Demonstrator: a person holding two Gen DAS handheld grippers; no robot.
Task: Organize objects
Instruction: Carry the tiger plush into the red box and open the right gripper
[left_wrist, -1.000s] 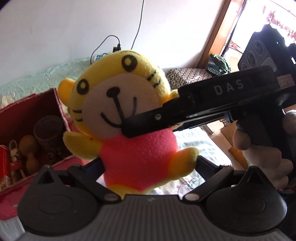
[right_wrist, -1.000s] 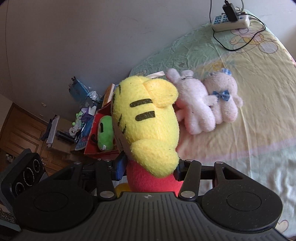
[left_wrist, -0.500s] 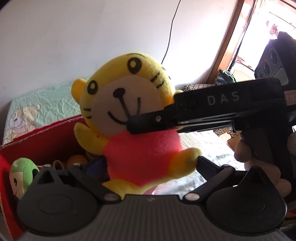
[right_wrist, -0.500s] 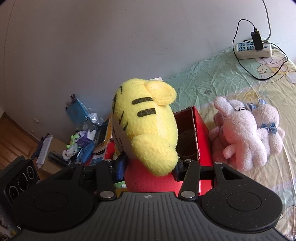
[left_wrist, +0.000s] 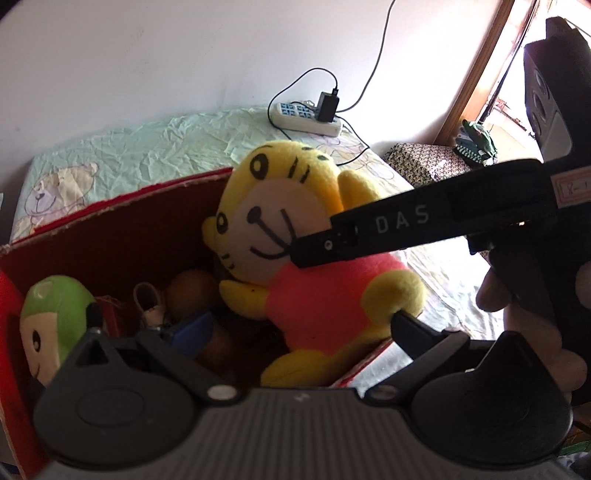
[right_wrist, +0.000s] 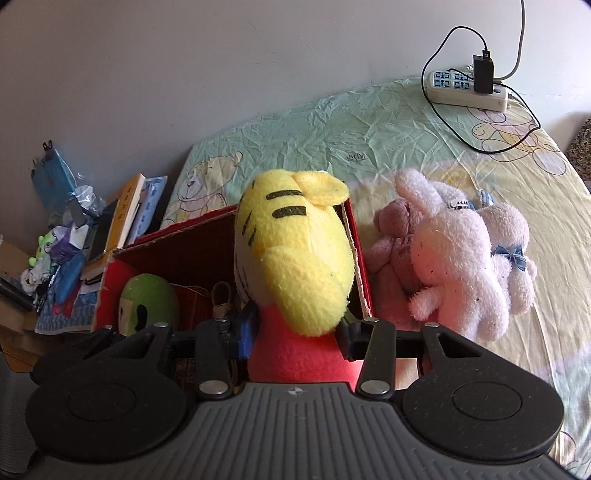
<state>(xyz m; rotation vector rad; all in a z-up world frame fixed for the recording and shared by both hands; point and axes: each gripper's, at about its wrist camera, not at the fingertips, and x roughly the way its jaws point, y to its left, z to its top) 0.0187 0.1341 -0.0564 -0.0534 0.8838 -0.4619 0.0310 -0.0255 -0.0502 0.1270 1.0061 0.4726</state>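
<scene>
A yellow tiger plush in a red shirt hangs tilted over the right end of an open red box, its legs inside the rim. My right gripper is shut on the plush's red body, its jaws still closing. In the left wrist view one finger of the right gripper crosses the plush's chin. My left gripper stands wide open around the plush's lower body, its pads apart from the sides. A person's hand holds the right gripper.
Inside the box lie a green plush, a small boot and round brown things. Pink and white rabbit plushes lie on the bed right of the box. A power strip with cables sits near the wall. Books and clutter crowd the left.
The tiger plush has travelled over to the red box and sunk into its right end. The left gripper's fingers have spread wider. The rabbits now lie to the right of the plush.
</scene>
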